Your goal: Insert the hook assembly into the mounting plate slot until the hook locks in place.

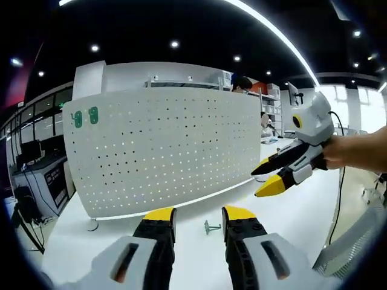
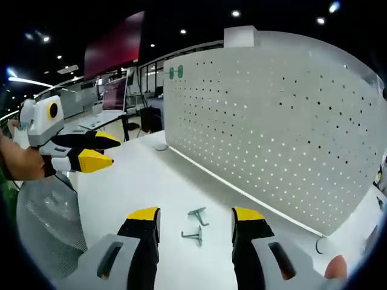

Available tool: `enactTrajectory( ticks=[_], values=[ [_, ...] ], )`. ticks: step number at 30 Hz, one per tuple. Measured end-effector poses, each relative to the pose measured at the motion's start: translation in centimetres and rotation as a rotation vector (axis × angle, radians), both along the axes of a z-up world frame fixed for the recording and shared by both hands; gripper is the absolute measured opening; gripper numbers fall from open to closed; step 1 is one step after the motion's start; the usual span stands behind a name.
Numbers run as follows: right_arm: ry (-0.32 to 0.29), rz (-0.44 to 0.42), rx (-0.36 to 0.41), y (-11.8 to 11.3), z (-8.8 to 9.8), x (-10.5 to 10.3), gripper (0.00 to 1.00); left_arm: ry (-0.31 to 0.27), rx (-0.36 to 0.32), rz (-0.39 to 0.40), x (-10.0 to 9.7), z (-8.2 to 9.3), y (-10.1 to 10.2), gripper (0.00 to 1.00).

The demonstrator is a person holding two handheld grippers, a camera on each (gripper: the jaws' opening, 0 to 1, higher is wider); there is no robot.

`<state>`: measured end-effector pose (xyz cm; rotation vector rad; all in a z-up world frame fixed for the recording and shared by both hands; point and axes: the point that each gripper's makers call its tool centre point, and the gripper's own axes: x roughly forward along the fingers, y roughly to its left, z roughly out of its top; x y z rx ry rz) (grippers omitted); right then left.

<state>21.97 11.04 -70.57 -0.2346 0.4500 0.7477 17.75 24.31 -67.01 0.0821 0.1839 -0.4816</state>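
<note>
Both claws are spread with nothing in them: left claw (image 1: 198,219), right claw (image 2: 196,219). Two hooks (image 2: 196,225) lie on the table (image 2: 151,181) by the pegboard (image 2: 284,127), too small to make out, maybe identical.

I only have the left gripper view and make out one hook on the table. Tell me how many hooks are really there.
Observer: Two. In the right gripper view, a nearer hook and a farther hook lie close together on the table.
Operator: Report what the right gripper is holding.
Observer: Nothing. The right gripper is open, and both hooks lie loose on the table, seen between its jaws.
</note>
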Motion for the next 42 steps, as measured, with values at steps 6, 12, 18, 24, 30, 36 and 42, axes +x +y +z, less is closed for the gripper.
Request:
enactTrajectory(
  ticks=[6,12,18,24,30,36,42],
  values=[
    [0.028,0.010,-0.028,0.4,-1.3,0.7,0.46,0.013,0.010,-0.025,-0.8,-0.4,0.0,0.31],
    [0.051,0.020,-0.045,0.7,-2.3,0.9,0.45,0.059,0.000,-0.057,-1.5,-0.9,0.7,0.33],
    [0.078,0.027,-0.070,0.7,-3.6,0.9,0.45,0.108,-0.001,-0.095,-2.2,-1.4,1.3,0.35],
    [0.095,0.033,-0.099,0.7,-4.5,1.2,0.44,0.173,0.024,-0.167,-3.4,-2.6,1.1,0.39],
    [0.115,0.043,-0.120,1.0,-5.3,1.4,0.40,0.233,0.025,-0.216,-4.3,-3.6,0.9,0.46],
    [0.141,0.061,-0.152,1.5,-6.3,1.3,0.35,0.277,0.033,-0.254,-5.0,-4.2,0.7,0.51],
    [0.163,0.071,-0.181,1.7,-7.3,1.7,0.29,0.303,0.036,-0.277,-5.5,-4.7,0.3,0.52]
  ],
)
